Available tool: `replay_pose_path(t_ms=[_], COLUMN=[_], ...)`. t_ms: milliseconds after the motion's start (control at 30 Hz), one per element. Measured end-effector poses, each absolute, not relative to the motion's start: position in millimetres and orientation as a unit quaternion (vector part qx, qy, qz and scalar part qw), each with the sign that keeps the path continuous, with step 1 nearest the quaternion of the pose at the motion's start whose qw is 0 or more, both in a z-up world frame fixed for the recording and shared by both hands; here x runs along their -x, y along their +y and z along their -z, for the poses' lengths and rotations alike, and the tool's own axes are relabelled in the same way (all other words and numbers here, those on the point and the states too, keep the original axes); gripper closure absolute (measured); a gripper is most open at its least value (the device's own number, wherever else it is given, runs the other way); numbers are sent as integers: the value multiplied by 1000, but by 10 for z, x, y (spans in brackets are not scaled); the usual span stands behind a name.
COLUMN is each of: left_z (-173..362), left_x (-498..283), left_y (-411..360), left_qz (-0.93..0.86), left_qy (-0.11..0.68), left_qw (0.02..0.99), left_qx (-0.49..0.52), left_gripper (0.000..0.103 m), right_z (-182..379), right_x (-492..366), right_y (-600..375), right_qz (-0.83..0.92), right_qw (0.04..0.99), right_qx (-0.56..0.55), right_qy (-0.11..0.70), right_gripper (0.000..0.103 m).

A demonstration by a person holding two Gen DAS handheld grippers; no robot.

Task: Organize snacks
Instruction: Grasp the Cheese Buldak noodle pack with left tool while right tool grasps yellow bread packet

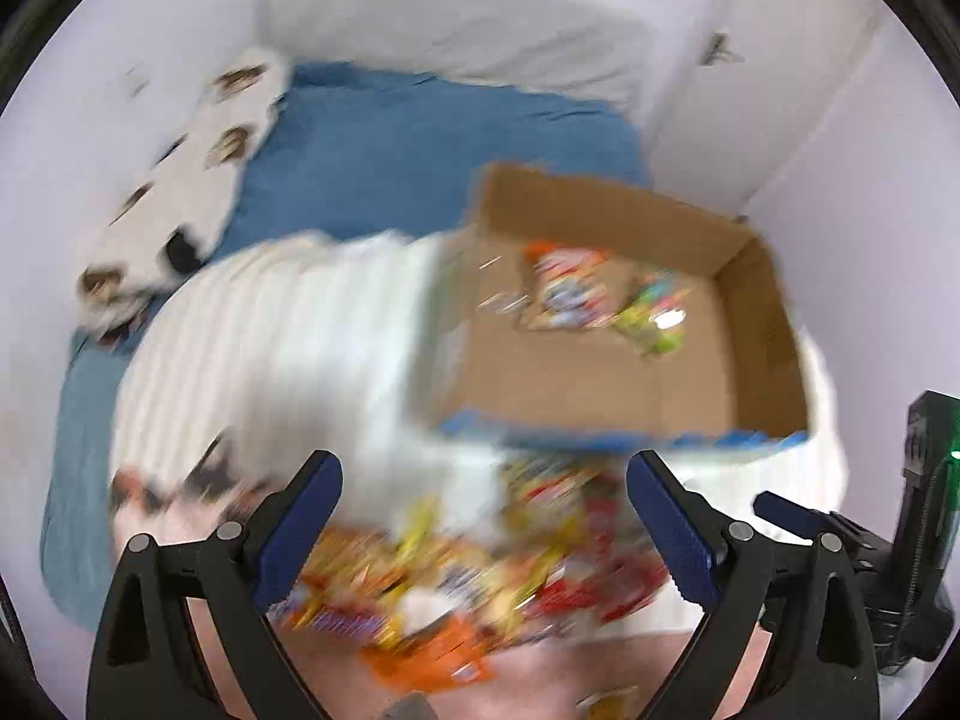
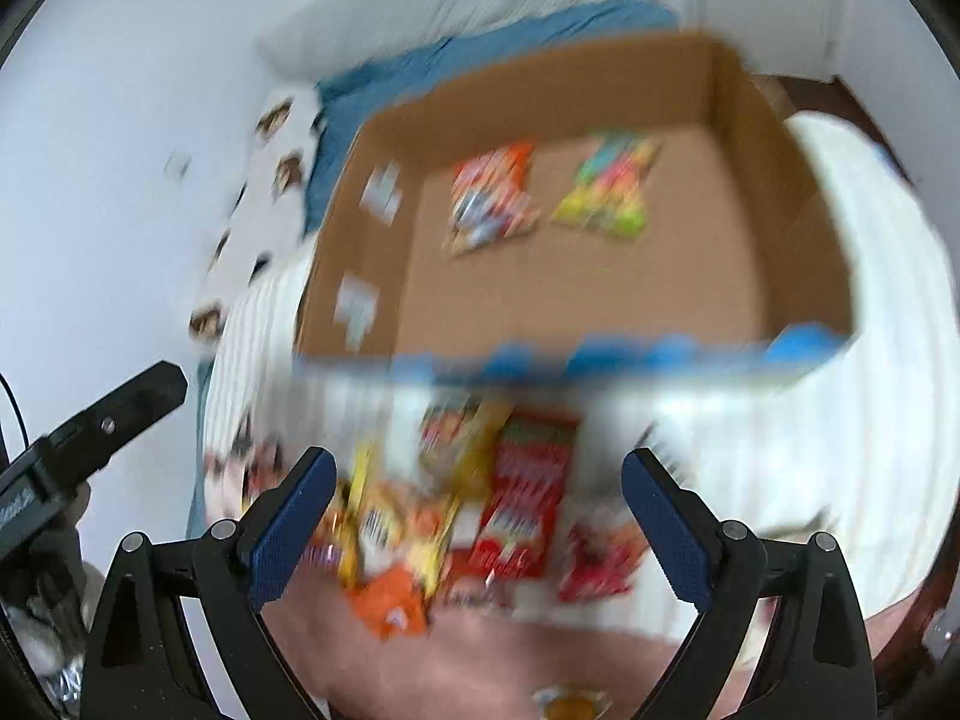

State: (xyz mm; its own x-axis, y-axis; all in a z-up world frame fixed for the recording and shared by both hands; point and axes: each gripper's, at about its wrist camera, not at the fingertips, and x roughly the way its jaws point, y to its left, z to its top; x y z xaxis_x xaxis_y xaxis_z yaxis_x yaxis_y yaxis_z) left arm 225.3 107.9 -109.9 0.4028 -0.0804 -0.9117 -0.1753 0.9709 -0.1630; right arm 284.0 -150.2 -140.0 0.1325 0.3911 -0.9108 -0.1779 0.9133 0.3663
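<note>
Both views are motion-blurred. An open cardboard box [image 1: 606, 384] [image 2: 576, 288] sits on a white striped blanket on the bed. Inside lie an orange-red snack packet [image 2: 492, 198] [image 1: 564, 288] and a yellow-green packet [image 2: 606, 189] [image 1: 651, 315]. A pile of loose snack packets [image 1: 474, 588] [image 2: 468, 516], red, yellow and orange, lies in front of the box. My left gripper [image 1: 483, 468] hangs open above the pile with nothing between its fingers. My right gripper [image 2: 477, 465] is open too, over the same pile, empty.
A blue bedsheet [image 1: 390, 144] and white pillow [image 1: 444, 30] lie behind the box. A patterned white cloth [image 1: 198, 162] runs along the left wall. A pink blanket [image 2: 480, 654] covers the near edge. The other gripper's body [image 1: 900, 540] [image 2: 90, 432] shows at each view's side.
</note>
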Motion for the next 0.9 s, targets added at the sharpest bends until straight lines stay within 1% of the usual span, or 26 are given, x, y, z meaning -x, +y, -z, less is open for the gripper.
replay_pose_path(t_ms=[133,167,200,233,300,333,500,600,667,700,733,767,867,900], left_z=[1605,1733,1886,2061,2322,2487,2981,3179,3275,3281,3281,3253,3145,3083], left_x=[-1712,-1629,-1539,-1444,-1263,-1157,-918,-965,-1062,-1124,-1173,-1224,-1334,-1378], left_y=[1622,1742,1866,2006,2211,2315,2404,2426,2437,2469,2471,2459,2434,2426], left_qz=[-89,-98,-107,-118,-133,-143,-134,-133,-136,-138,-145,-149,-141,-138], left_qy=[584,594,606,619,627,629,598,582,574,571,572,575,585,590], left_qw=[793,782,767,748,721,700,638,624,626,631,637,650,682,694], left_qx=[151,165,184,210,263,307,465,504,510,507,496,475,415,387], left_gripper=[6,6,6,6,6,7,7,7,8,10,20,26,39,40], right_z=[1798,1892,1996,2065,2229,2316,2520,2597,2632,2654,2685,2712,2730,2723], right_x=[-2464,-2401,-2342,-2318,-2239,-2205,-2133,-2102,-2100,-2094,-2081,-2071,-2060,-2057], right_y=[-1128,-1069,-986,-947,-845,-794,-700,-665,-650,-635,-605,-589,-577,-575], right_qz=[-219,-222,-226,-225,-221,-221,-209,-199,-193,-191,-189,-187,-192,-190], right_qw=[716,710,705,703,696,691,680,680,681,680,679,678,677,681], right_qx=[-68,-66,-64,-62,-55,-58,-60,-55,-52,-50,-49,-48,-36,-28], right_qy=[659,664,669,672,681,686,700,703,705,706,707,709,709,706], right_gripper=[5,7,14,16,17,17,17,17,17,17,17,17,17,17])
